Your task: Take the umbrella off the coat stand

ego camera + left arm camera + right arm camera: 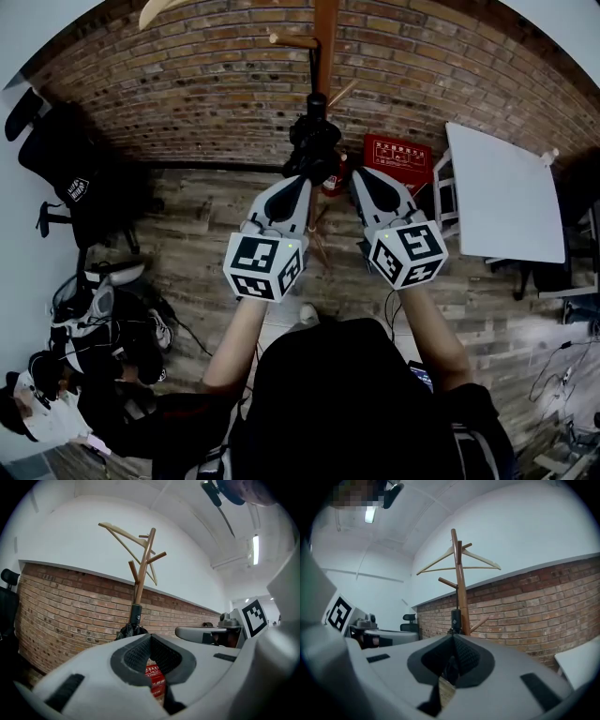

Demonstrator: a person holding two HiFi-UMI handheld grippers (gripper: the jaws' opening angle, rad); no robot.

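A wooden coat stand [324, 37] rises in front of the brick wall. A folded black umbrella [314, 141] hangs against its pole, handle up. Both grippers point level at it from just short of it. My left gripper [302, 180] has its jaws closed tip to tip with nothing between them, right below the umbrella's bundled cloth. My right gripper [361, 176] sits beside it to the right, jaws also together and empty. In the left gripper view the umbrella [135, 620] shows above the tip [150, 637]. The right gripper view has the umbrella [455, 619] right behind the tip [453, 638].
A wooden hanger [459, 559] hangs high on the stand. A red box [397, 155] stands at the wall behind the stand. A white table [506, 192] is on the right, a black office chair [66, 159] and bags [94, 319] on the left.
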